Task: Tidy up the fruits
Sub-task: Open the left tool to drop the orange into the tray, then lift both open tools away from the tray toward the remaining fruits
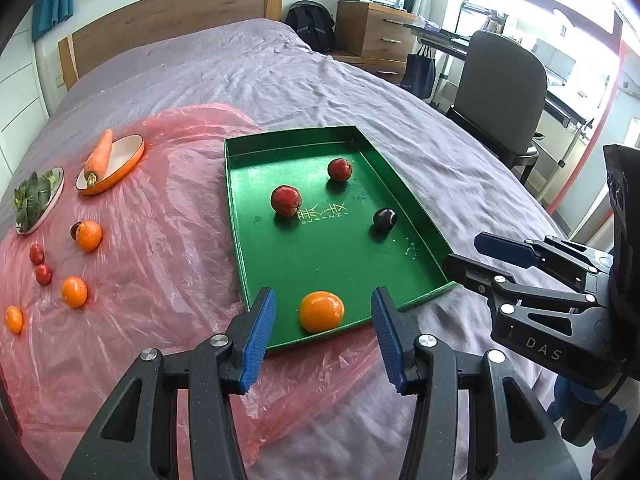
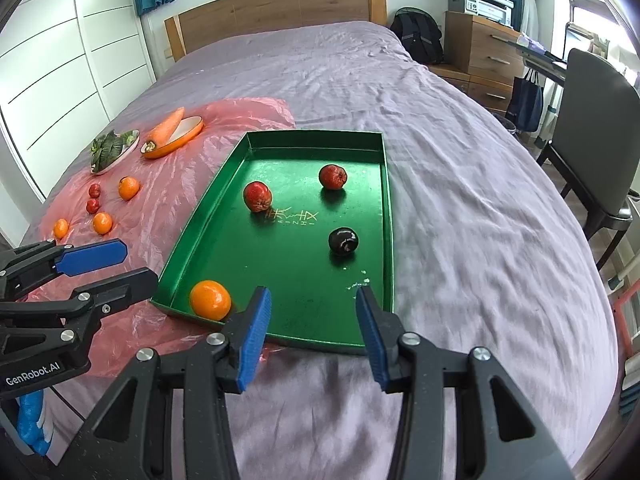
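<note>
Left wrist view shows the left gripper (image 1: 323, 322) above the near edge of a green tray (image 1: 240, 240) that lies on a bed with a purple cover (image 1: 340, 80). Its jaws stand apart and hold nothing — an orange (image 1: 321, 311) in the near corner of the tray appears between the blue pads (image 1: 260, 332), but lower, and they do not touch it. In the tray there are also two red fruits (image 1: 285, 200) (image 1: 340, 169) and one dark plum (image 1: 385, 219), all well apart from each other. On the pink plastic sheet (image 1: 168, 208) left of the tray lie three more oranges (image 1: 89, 235), two small red fruits (image 1: 37, 253), a carrot (image 1: 99, 156) on an orange dish (image 1: 128, 160) and a plate of green leaves (image 1: 34, 200).

From the right wrist view, the right gripper (image 2: 312, 320) is over the near wall of the tray (image 2: 384, 208), jaws open and empty — the orange (image 2: 210, 299) lies to the left of its left pad. The left gripper (image 2: 120, 268) is seen at the left edge, beside the tray corner.
</note>
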Action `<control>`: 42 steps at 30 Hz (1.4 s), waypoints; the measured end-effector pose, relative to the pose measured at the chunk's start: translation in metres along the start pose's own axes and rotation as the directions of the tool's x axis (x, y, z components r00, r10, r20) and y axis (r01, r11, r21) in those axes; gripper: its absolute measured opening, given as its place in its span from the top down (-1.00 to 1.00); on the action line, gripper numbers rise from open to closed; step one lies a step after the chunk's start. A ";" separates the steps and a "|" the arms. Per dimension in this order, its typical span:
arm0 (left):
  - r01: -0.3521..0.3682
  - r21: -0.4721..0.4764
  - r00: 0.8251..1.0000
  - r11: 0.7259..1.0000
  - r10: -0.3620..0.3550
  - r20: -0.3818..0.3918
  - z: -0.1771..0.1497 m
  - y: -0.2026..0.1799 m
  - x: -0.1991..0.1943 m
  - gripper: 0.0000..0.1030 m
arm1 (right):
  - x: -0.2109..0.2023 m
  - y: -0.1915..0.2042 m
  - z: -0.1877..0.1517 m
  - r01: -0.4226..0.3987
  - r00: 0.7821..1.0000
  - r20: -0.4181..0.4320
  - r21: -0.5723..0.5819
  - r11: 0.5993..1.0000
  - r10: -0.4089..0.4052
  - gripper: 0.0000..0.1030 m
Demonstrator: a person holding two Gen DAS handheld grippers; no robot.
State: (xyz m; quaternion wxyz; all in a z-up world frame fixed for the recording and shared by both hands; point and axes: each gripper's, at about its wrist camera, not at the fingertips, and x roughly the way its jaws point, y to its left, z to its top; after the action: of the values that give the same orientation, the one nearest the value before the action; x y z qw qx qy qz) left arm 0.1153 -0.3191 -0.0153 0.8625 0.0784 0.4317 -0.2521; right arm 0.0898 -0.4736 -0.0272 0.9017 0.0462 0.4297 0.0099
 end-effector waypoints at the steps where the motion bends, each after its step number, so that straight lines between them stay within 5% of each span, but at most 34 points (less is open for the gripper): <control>1: 0.003 0.000 1.000 1.000 -0.003 -0.004 -0.002 -0.001 -0.002 0.15 | -0.003 0.001 -0.003 0.000 1.000 0.000 0.002 1.000 0.000 -0.53; 18: -0.019 -0.029 0.999 0.999 0.018 -0.032 -0.037 -0.001 -0.025 0.05 | -0.031 0.018 -0.046 -0.020 1.000 -0.022 0.011 1.000 0.021 -0.55; 42: -0.130 -0.220 0.991 0.967 0.118 -0.067 -0.081 0.071 -0.044 0.05 | -0.039 0.079 -0.076 -0.098 0.992 -0.089 -0.081 0.992 0.090 -0.56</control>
State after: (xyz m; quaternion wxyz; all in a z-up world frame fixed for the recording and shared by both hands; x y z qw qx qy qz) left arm 0.0724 -0.2131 -0.0363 0.8682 0.0143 0.4743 -0.1451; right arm 0.0082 -0.3919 -0.0377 0.8824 0.0273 0.4640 0.0727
